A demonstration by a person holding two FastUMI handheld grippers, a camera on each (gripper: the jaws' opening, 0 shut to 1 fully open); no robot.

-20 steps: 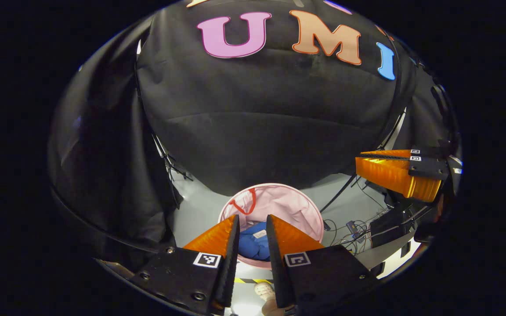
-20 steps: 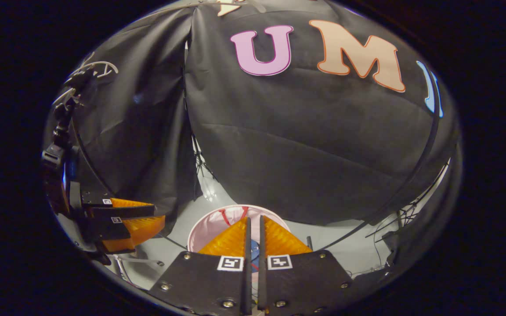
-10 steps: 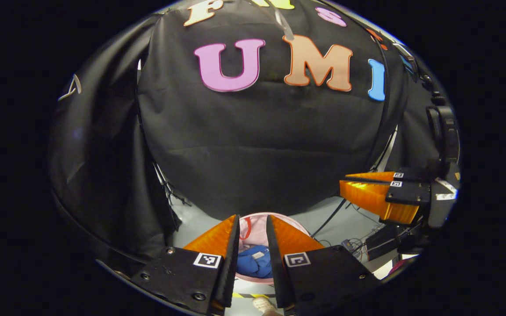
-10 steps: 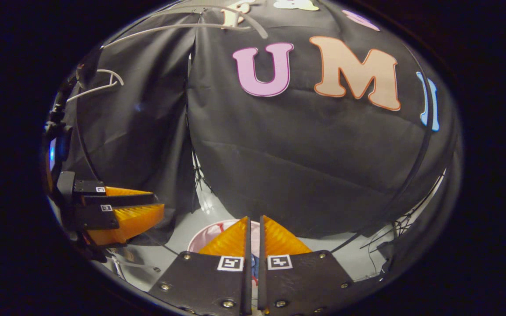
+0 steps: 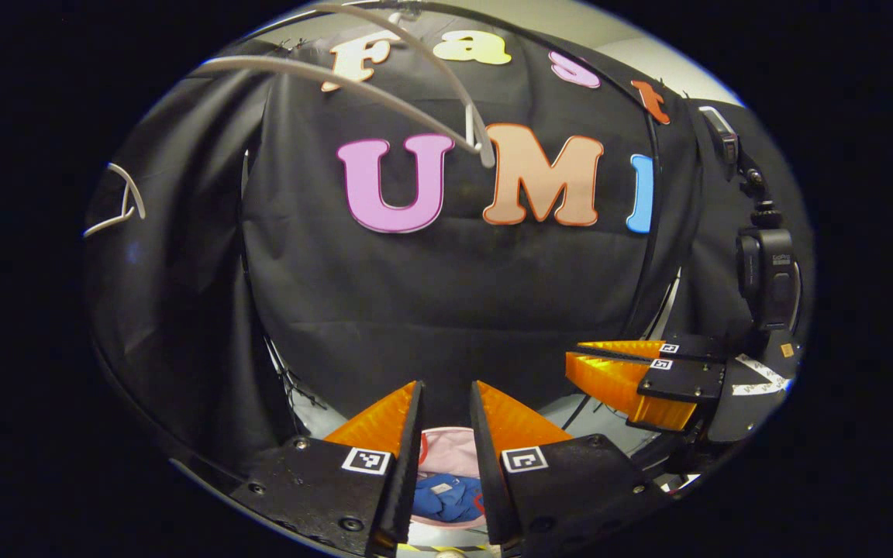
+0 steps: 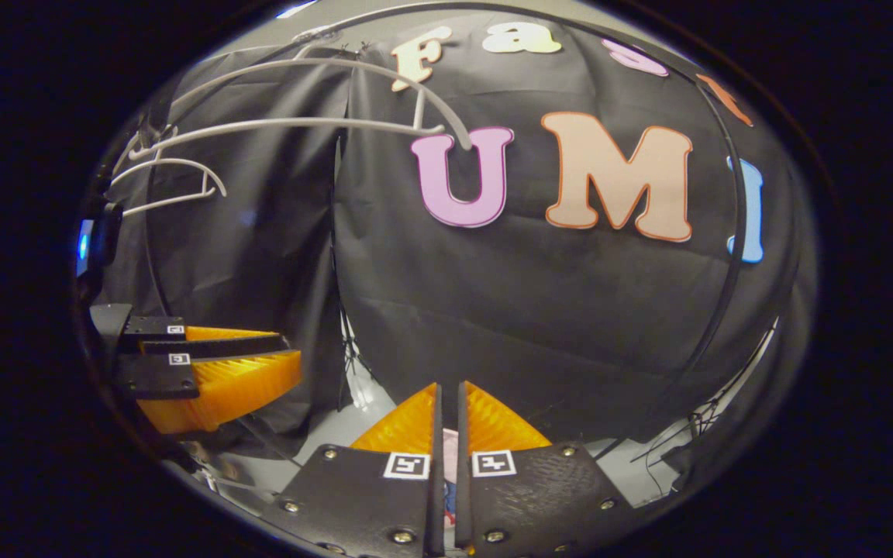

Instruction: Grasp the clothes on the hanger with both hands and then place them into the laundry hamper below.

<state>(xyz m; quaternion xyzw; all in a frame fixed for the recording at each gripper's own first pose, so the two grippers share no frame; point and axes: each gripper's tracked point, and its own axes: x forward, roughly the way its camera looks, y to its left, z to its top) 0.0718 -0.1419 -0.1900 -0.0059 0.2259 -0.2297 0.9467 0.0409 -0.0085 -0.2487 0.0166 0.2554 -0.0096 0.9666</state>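
Note:
The blue clothes (image 5: 446,496) lie bunched inside the pink laundry hamper (image 5: 446,461), low in the left gripper view between my left gripper's fingers. My left gripper (image 5: 446,385) is open and holds nothing. At the right of that view my right gripper (image 5: 574,358) hovers with its orange fingers nearly together. In the right gripper view my right gripper (image 6: 449,385) is shut on nothing, and a sliver of the pink hamper (image 6: 449,449) shows behind it. The left gripper (image 6: 291,350) sits at the left there. A bare white hanger (image 5: 299,70) hangs overhead.
Two bare white hangers (image 6: 299,121) (image 6: 175,182) hang at the upper left of the right gripper view, and one more hanger (image 5: 117,209) at the far left of the left gripper view. Black cloth walls close the booth. A camera (image 5: 764,271) rides on the right gripper.
Both grippers have risen and tilted up. The hamper with the blue clothes has slid lower in both views, and the white hangers have come into sight overhead.

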